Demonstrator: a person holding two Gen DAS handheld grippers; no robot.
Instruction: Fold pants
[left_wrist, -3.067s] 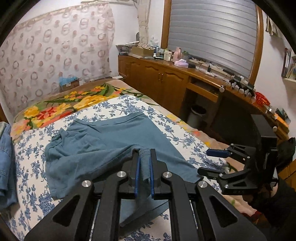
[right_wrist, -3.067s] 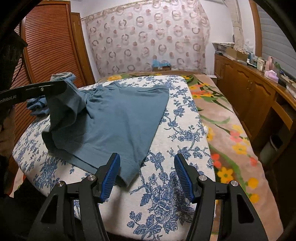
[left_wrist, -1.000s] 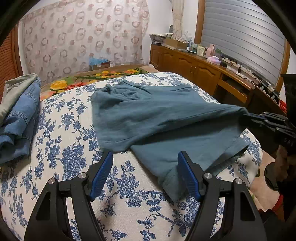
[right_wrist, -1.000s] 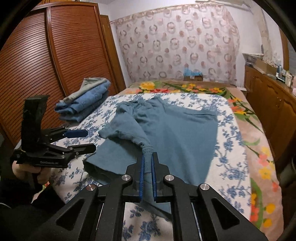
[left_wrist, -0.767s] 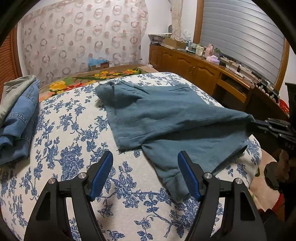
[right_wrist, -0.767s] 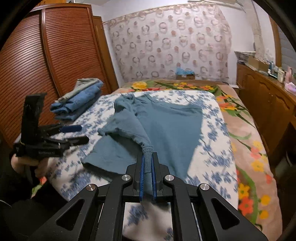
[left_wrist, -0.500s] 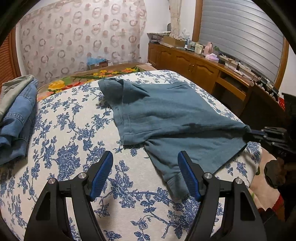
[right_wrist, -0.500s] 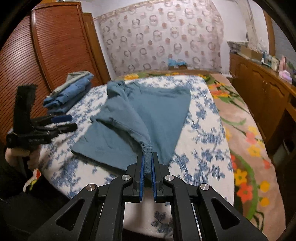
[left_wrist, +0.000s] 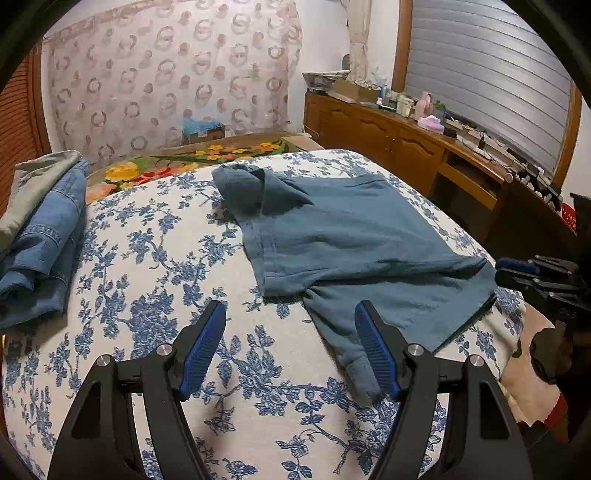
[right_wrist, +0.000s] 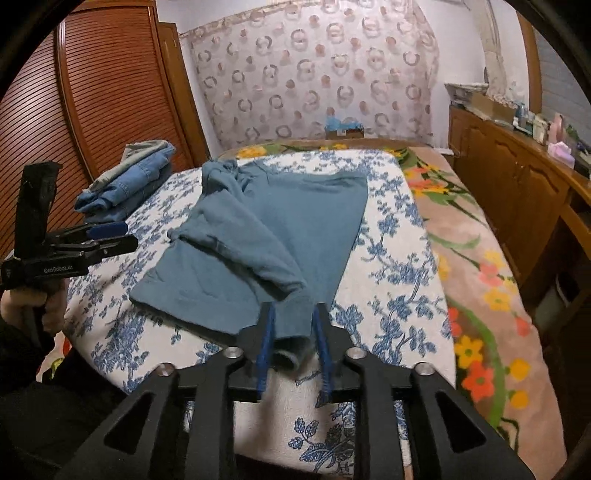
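Note:
Teal pants (left_wrist: 351, 243) lie folded lengthwise on the blue-flowered bedspread (left_wrist: 155, 266), one leg laid over the other. In the right wrist view the pants (right_wrist: 266, 236) reach the near edge of the bed. Their hem lies loose between the fingers of my right gripper (right_wrist: 293, 314), whose jaws are opening, and the pads do not press it. My left gripper (left_wrist: 290, 314) stands open just above the spread; its right pad sits beside the lower leg's hem and nothing is between the fingers. The left gripper (right_wrist: 129, 236) also shows at the left of the right wrist view, and the right gripper (left_wrist: 502, 271) at the right edge of the left wrist view.
Folded jeans (left_wrist: 40, 229) are stacked at the bed's left side, also the jeans (right_wrist: 129, 181) near a slatted wooden wardrobe (right_wrist: 92, 110). A flowered blanket (right_wrist: 476, 266) covers the bed's right part. A wooden sideboard (left_wrist: 406, 147) with clutter runs along the right wall.
The right gripper carried the hem across, laid the upper leg over the lower one, lowered it to the bed and parted its jaws. The left gripper stayed open and still.

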